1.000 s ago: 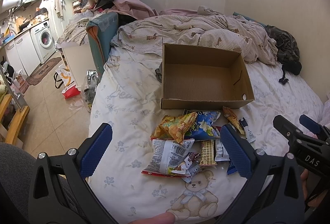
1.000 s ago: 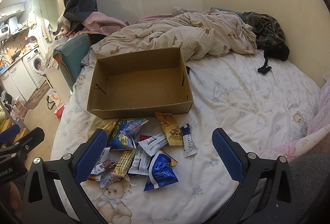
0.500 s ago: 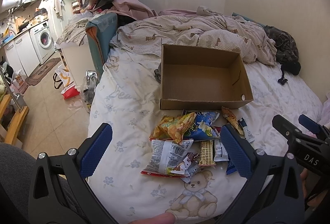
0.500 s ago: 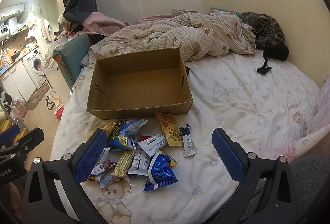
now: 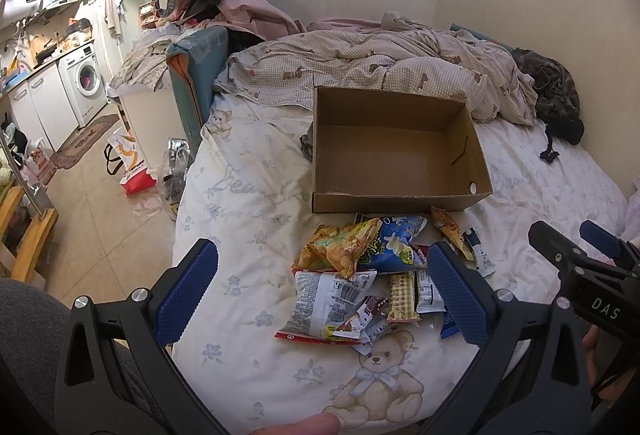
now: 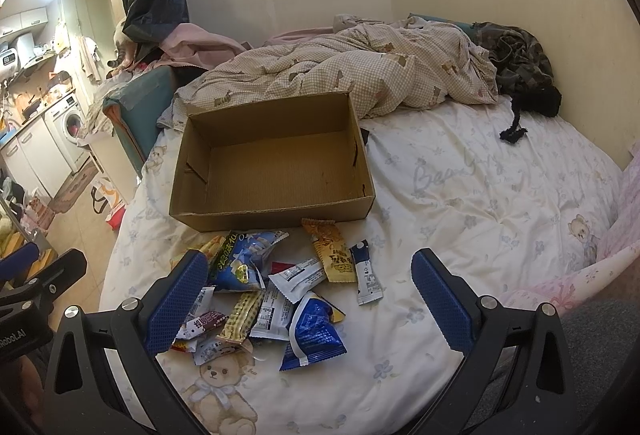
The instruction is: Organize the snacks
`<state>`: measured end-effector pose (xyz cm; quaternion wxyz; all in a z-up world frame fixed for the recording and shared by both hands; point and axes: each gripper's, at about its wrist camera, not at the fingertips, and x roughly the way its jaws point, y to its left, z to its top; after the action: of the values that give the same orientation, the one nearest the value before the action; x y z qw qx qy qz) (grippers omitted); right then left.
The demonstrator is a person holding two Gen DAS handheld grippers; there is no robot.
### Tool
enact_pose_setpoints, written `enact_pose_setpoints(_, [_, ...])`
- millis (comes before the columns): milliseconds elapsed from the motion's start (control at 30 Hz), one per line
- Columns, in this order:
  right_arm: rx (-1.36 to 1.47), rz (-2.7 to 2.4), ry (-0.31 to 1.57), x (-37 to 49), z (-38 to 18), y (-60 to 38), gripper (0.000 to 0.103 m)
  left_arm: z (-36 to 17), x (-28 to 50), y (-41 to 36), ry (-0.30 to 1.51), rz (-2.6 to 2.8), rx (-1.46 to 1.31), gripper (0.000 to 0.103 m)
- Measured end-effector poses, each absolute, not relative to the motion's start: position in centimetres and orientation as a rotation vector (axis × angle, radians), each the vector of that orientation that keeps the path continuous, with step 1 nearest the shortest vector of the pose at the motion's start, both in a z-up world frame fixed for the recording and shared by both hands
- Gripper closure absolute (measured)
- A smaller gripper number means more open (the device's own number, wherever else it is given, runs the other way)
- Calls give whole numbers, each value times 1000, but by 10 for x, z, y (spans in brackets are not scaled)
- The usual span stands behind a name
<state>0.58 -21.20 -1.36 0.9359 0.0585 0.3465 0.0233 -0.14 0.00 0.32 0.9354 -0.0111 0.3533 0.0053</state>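
An empty cardboard box lies open on the bed. In front of it sits a heap of several snack packets: a yellow bag, a blue-and-white bag, a white bag, an orange sachet and a dark blue pouch. My left gripper hovers open over the near side of the heap, holding nothing. My right gripper is open too, above the same heap, nothing between its fingers. Each gripper shows at the edge of the other's view.
A rumpled checked duvet lies behind the box, dark clothes at the far right by the wall. The bed sheet spreads bare to the right. The bed's left edge drops to a tiled floor with bags.
Both views have crept slightly forward toward the snacks and box. Nothing was picked up; both grippers stay open.
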Motion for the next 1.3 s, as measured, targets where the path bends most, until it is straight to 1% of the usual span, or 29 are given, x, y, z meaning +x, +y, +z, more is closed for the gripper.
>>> enact_pose_setpoints(567, [136, 53, 714, 7, -14, -210, 0, 1, 0, 0, 724, 12, -24, 0])
enact_pose_setpoints(833, [247, 59, 789, 28, -11, -237, 0, 9, 12, 4, 748, 24, -2, 0])
enact_pose_setpoints(933, [276, 62, 827, 40, -11, -249, 0, 11, 28, 10, 787, 29, -11, 0])
enact_pose_setpoints(1033, [331, 78, 895, 55, -14, -266, 0, 10, 45, 16, 837, 55, -5, 0])
enact_pose_setpoints(1100, [376, 85, 972, 68, -24, -276, 0, 6, 58, 19, 874, 89, 4, 0])
enact_pose_setpoints(1300, [509, 35, 1230, 96, -87, -298, 1, -26, 89, 33, 1010, 119, -33, 0])
